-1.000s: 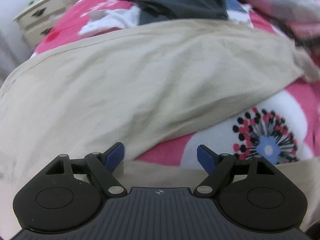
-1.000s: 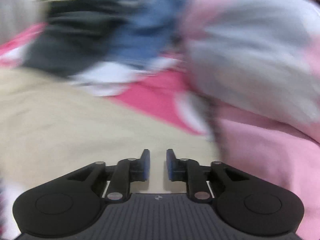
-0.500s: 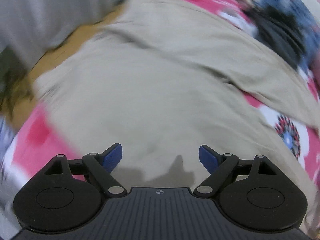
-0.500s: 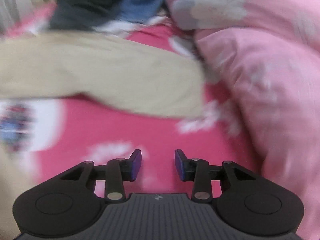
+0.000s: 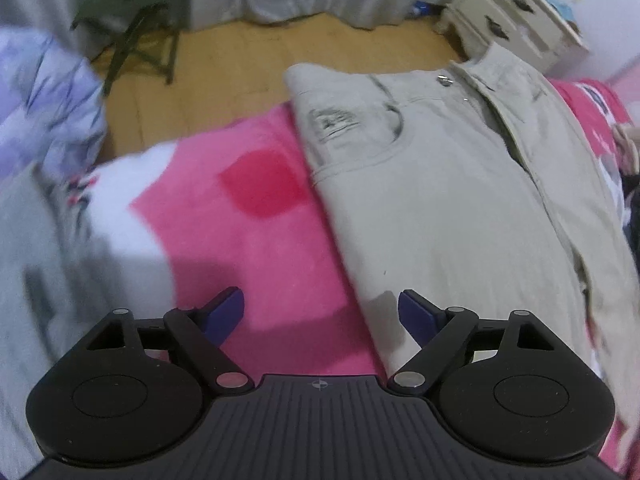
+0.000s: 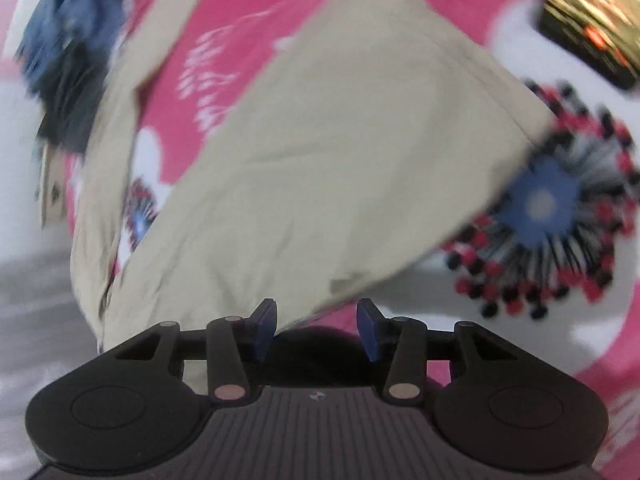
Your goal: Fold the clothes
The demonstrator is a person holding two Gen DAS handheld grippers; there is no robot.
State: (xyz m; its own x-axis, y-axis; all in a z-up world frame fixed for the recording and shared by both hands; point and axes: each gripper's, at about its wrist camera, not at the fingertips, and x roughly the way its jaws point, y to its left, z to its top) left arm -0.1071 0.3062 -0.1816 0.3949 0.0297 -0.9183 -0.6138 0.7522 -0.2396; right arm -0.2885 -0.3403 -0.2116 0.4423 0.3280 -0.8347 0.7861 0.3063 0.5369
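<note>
Hovering over the bed, both sets of tongs are spread wide and hold nothing.

Beige trousers lie flat on the pink flowered bedspread, waistband at the far end by the bed's edge, with a metal button showing on it. In the left wrist view, the left tongs hang low over the near left edge of the trousers, one blue pad above the bedspread and the other above the cloth. In the right wrist view, the right tongs sit just beyond the near hem of a trouser leg, which runs away across the bedspread beside a blue-centred flower print. Dark blue clothing is heaped at the far left, blurred. Beyond the bed stand a cream drawer unit and a dark folding stool on the wooden floor.
</note>
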